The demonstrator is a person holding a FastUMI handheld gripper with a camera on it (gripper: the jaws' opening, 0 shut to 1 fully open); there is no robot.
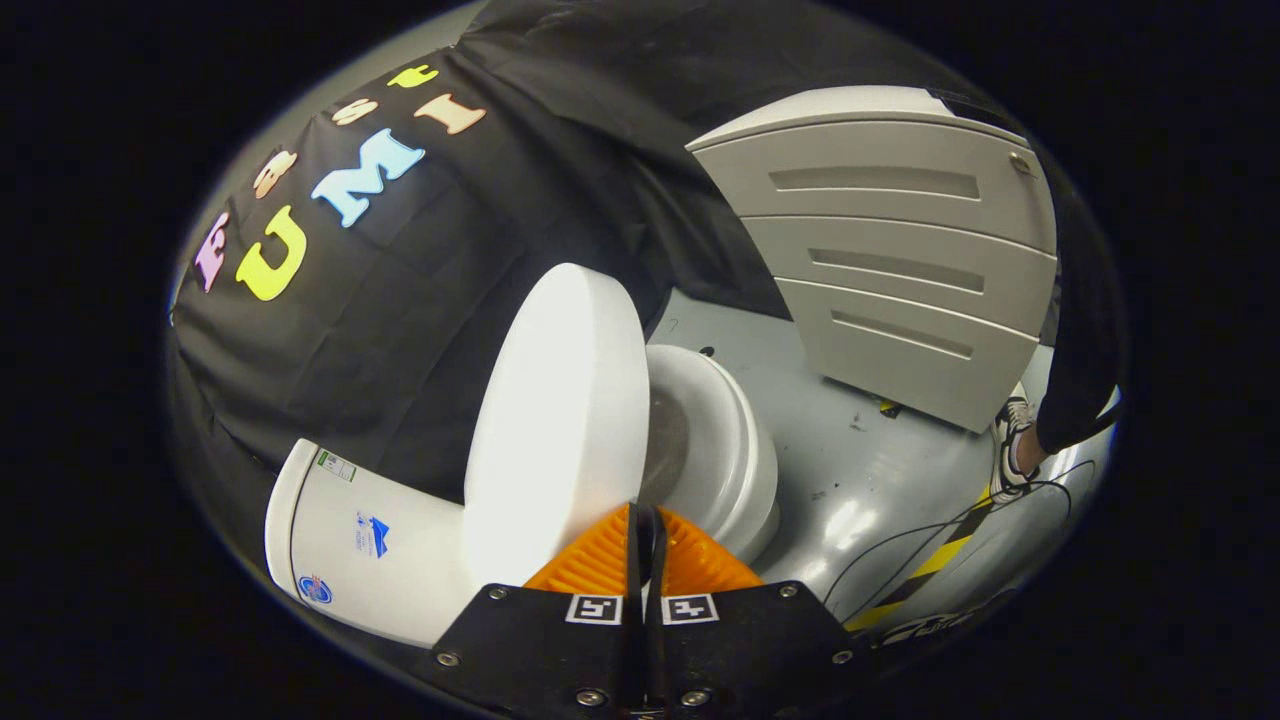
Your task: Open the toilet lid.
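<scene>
Grey floor (860, 470), drawer cabinet (890, 250) beyond. Toilet lid (560, 410) raised near upright, just ahead of gripper (645, 520), leaning toward tank (370, 540). Fingers (600, 560) pressed together, lid edge touching or just ahead; bowl (720, 450) open alongside.

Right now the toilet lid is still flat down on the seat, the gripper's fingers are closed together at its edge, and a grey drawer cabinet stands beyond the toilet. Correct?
Not quite. The gripper view shows the toilet lid raised, standing well off the seat, bowl exposed. The rest holds: the gripper has its fingers together at the lid's edge, and the grey drawer cabinet stands beyond.

Hand-held gripper (645, 522) fingers together below raised toilet lid (560, 420).
</scene>
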